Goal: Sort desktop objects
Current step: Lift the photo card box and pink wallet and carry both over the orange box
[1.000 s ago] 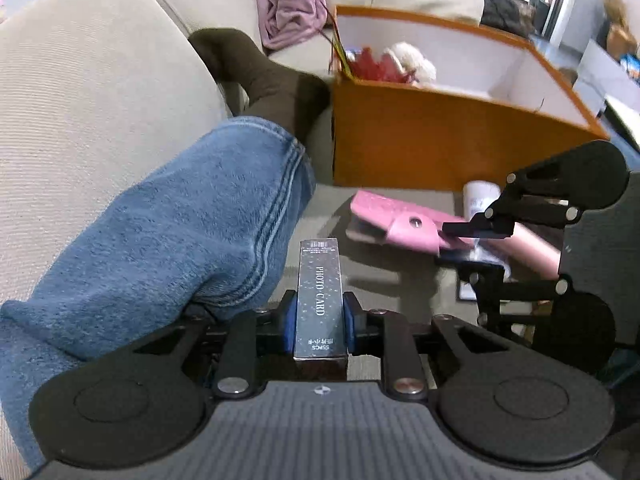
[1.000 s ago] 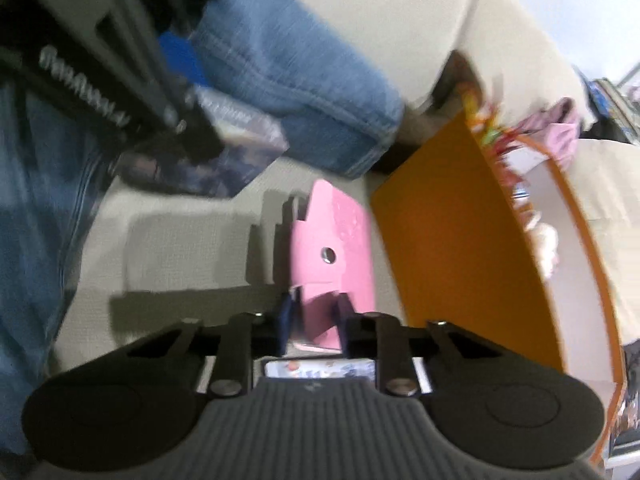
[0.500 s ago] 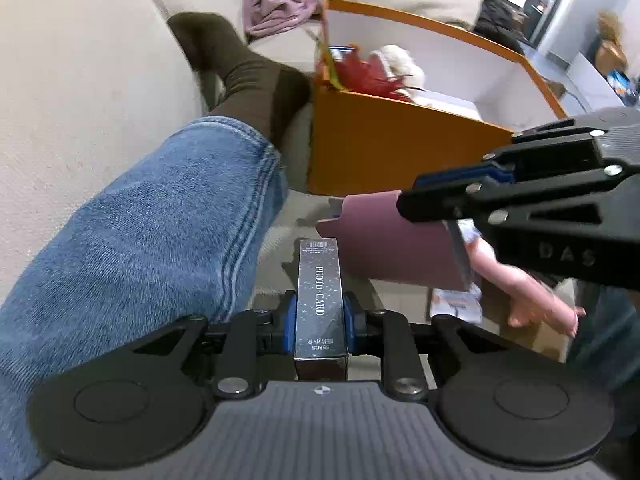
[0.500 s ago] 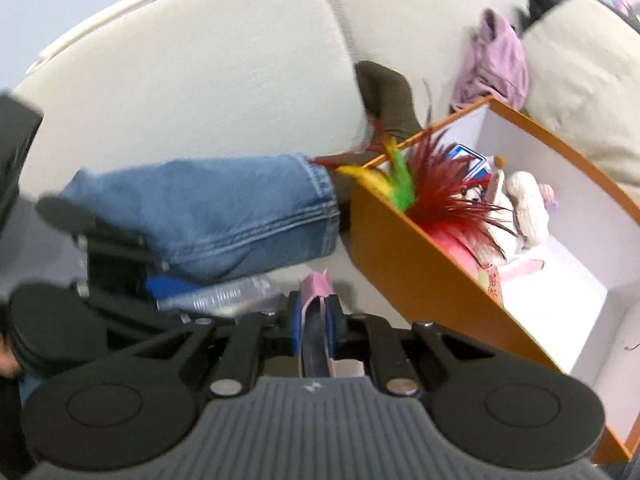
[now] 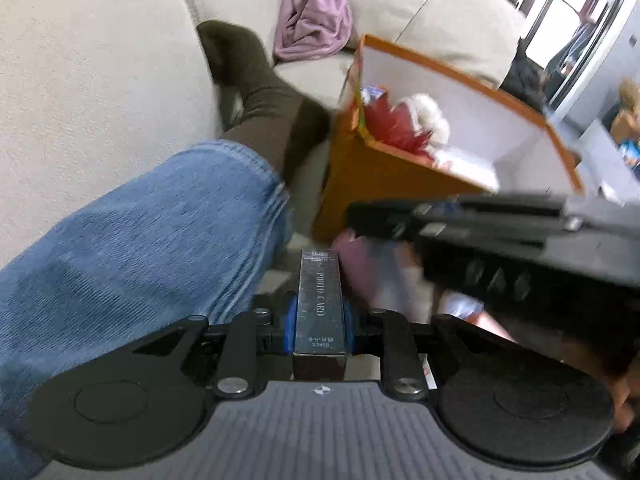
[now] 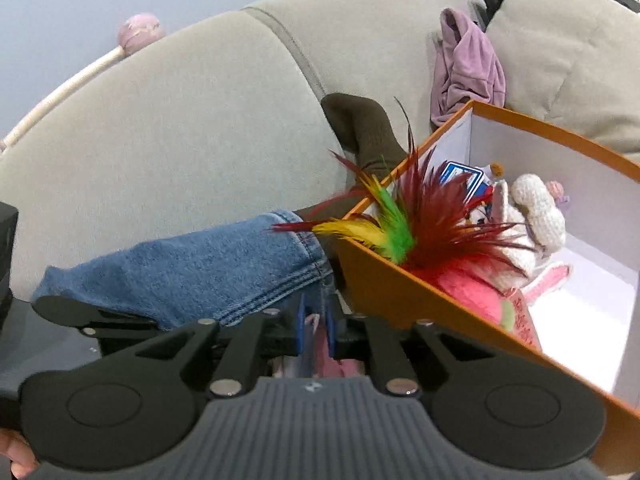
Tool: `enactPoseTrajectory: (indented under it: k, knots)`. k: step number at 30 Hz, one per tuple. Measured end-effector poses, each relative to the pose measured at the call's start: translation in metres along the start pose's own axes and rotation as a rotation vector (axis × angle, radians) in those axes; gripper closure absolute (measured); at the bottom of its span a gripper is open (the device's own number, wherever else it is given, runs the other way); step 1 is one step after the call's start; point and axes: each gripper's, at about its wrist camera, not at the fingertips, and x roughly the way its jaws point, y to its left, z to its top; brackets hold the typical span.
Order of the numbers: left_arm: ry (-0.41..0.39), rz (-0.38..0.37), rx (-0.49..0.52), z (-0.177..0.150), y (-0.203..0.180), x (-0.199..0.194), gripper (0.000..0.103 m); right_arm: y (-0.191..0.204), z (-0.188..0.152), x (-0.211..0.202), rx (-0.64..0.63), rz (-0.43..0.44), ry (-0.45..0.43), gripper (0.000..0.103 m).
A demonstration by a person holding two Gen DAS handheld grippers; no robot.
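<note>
My left gripper is shut on a dark "PHOTO CARD" box and holds it in front of the orange box. My right gripper is shut on a pink case, held edge-on between the blue pads, just left of the orange box. The right gripper's body crosses the left wrist view at the right, with the pink case blurred below it. The orange box holds a feather toy, a knitted doll and a blue card.
A leg in blue jeans with a dark sock lies on the beige sofa left of the orange box. A purple cloth sits on the sofa behind it.
My right gripper took hold of the pink case, lifted it off the surface and swung up toward the orange box. My left gripper kept the photo card box and rose slightly.
</note>
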Motion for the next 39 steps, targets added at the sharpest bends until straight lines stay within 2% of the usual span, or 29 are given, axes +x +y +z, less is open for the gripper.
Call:
enactPoseTrajectory:
  k: [5, 7, 9, 14, 18, 23, 26, 28, 30, 32, 34, 36, 39]
  knots:
    - [-0.005, 0.005, -0.042, 0.012, 0.0, 0.008, 0.077, -0.016, 0.002, 0.0, 0.126, 0.021, 0.012, 0.085]
    - [0.002, -0.009, -0.049, 0.016, 0.002, 0.011, 0.077, -0.02, 0.001, -0.003, 0.163, 0.028, 0.017, 0.08]
    - [0.016, -0.034, -0.063, 0.018, 0.004, 0.015, 0.077, -0.03, -0.002, -0.009, 0.236, 0.074, 0.017, 0.064]
    - [0.066, -0.056, -0.08, 0.02, 0.006, 0.027, 0.077, -0.051, -0.018, -0.021, 0.372, 0.102, 0.019, 0.063]
    - [0.084, -0.074, -0.124, 0.026, 0.013, 0.032, 0.077, -0.057, -0.03, -0.031, 0.407, 0.114, 0.015, 0.062]
    - [0.107, -0.091, -0.186, 0.038, 0.021, 0.039, 0.076, -0.053, -0.032, -0.026, 0.384, 0.105, 0.05, 0.059]
    - [0.127, -0.098, -0.194, 0.041, 0.024, 0.042, 0.076, -0.037, -0.031, -0.027, 0.27, 0.083, 0.075, 0.059]
    - [0.128, -0.095, -0.191, 0.041, 0.023, 0.043, 0.076, -0.023, -0.031, -0.026, 0.179, 0.059, 0.092, 0.054]
    - [0.132, -0.091, -0.193, 0.041, 0.021, 0.043, 0.076, -0.009, -0.032, -0.019, 0.107, 0.015, 0.111, 0.044]
    - [0.136, -0.087, -0.195, 0.041, 0.019, 0.043, 0.076, 0.002, -0.033, -0.007, 0.056, -0.031, 0.126, 0.043]
    - [0.141, -0.085, -0.191, 0.041, 0.017, 0.043, 0.076, 0.008, -0.034, 0.004, 0.03, -0.076, 0.132, 0.043]
    - [0.146, -0.087, -0.189, 0.041, 0.017, 0.045, 0.076, 0.01, -0.033, 0.012, 0.036, -0.057, 0.145, 0.039]
    - [0.146, -0.082, -0.182, 0.04, 0.016, 0.044, 0.076, 0.006, -0.03, 0.012, 0.07, -0.052, 0.138, 0.041]
